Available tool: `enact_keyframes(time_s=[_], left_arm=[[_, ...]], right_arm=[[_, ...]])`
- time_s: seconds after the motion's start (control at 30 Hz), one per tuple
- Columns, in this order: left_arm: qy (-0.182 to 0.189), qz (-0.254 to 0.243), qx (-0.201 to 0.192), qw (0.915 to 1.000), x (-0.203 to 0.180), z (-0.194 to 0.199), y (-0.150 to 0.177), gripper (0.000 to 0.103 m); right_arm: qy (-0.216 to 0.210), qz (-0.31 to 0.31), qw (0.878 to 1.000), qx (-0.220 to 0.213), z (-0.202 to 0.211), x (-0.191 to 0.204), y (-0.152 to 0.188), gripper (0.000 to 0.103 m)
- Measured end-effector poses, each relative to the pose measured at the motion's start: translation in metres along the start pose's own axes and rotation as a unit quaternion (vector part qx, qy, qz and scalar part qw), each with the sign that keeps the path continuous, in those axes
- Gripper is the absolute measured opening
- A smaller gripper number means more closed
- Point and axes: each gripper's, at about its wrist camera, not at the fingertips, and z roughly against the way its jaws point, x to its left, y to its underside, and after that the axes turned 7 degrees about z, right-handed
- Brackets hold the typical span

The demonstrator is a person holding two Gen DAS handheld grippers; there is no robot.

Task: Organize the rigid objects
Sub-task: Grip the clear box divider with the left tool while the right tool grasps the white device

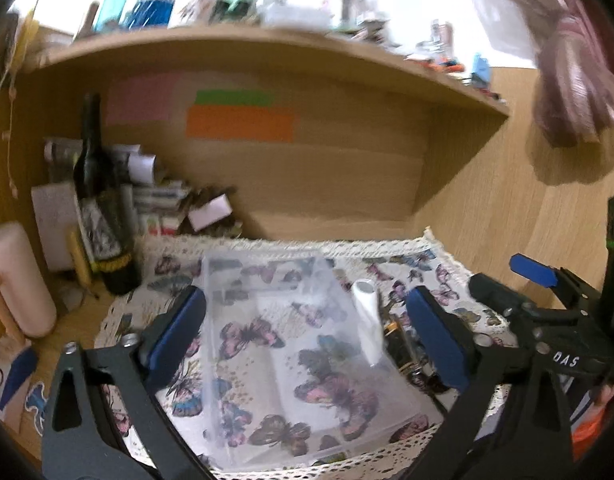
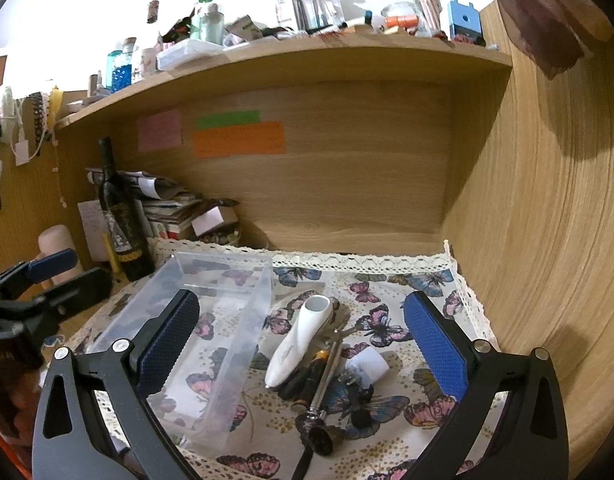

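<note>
A clear plastic box [image 1: 291,352] sits on the butterfly cloth [image 2: 387,312], also seen in the right wrist view [image 2: 223,320]. It looks empty. Right of it lies a pile: a white handheld device [image 2: 301,340], a metal rod tool [image 2: 327,376], a black-and-gold cylinder [image 2: 311,376], a small white block [image 2: 369,366] and a black clip [image 2: 359,408]. The white device also shows in the left wrist view [image 1: 369,320]. My left gripper [image 1: 307,340] is open above the box. My right gripper [image 2: 303,348] is open above the pile. Both are empty.
A dark wine bottle [image 2: 121,216], stacked papers and books [image 2: 171,208] and a pink mug [image 1: 19,280] stand at the back left. A wooden shelf [image 2: 291,60] crowded with bottles hangs overhead. A wooden wall [image 2: 547,220] closes the right side.
</note>
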Motion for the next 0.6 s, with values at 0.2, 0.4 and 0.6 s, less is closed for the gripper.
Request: enact_keyframes(time_s=[0.2,0.4,0.6], left_arm=[[-0.051,0.024,0.063,0.9964,0.038,-0.029,0.003,0.065],[-0.078,0.041,0.121,0.9888,0.07,-0.055,0.009,0.045],[-0.066,0.052,0.183,0.9795,0.086,-0.079,0.016,0.027]], right_arm=[[-0.007,-0.003,0.999,0.04,-0.023,-0.007,0.004,0.073],[-0.019,-0.01,0.997,0.078,-0.046,-0.014,0.008,0.053],[-0.03,-0.009,0.992,0.12,-0.072,-0.016,0.01,0.04]])
